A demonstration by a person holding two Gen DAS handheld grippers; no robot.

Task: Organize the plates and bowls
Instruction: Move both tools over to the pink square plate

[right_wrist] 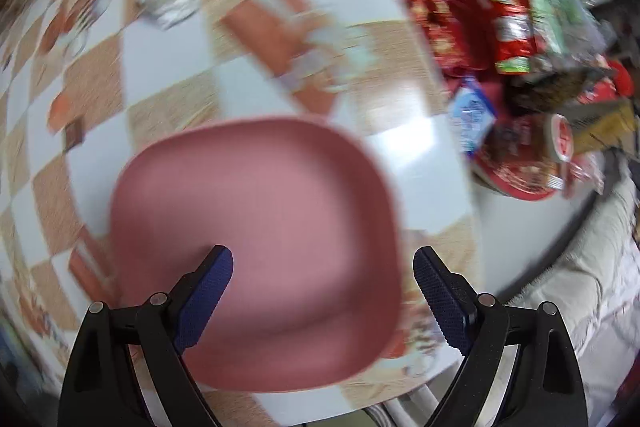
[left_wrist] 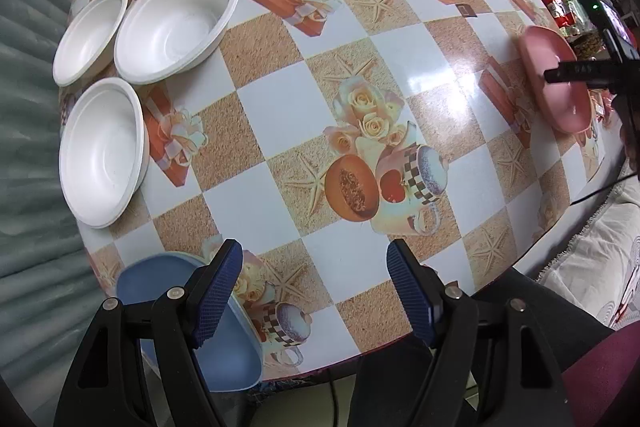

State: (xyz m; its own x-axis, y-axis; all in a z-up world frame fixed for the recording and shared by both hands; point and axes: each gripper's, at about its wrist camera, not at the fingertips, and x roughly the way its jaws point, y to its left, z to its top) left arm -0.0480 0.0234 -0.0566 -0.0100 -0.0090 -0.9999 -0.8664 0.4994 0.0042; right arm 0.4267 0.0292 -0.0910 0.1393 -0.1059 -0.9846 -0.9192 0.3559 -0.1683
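Pink plate (right_wrist: 256,251) below spread right gripper (right_wrist: 322,281) fingers (right_wrist: 440,303)

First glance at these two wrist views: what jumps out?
The busy checkered tablecloth with roses and starfish grabs the eye. Against it, three white bowls cluster at the left edge in the left wrist view, with a blue plate under the open left gripper. The right wrist view is filled by a pink plate below the open right gripper.

Glossy, smooth tablecloth (left_wrist: 332,39), glare toward 3 o'clock. Matt white foam-like bowls (left_wrist: 176,23) at 10 o'clock. Smooth matt pink plate (right_wrist: 256,247). Knurled blue pads (left_wrist: 216,291).
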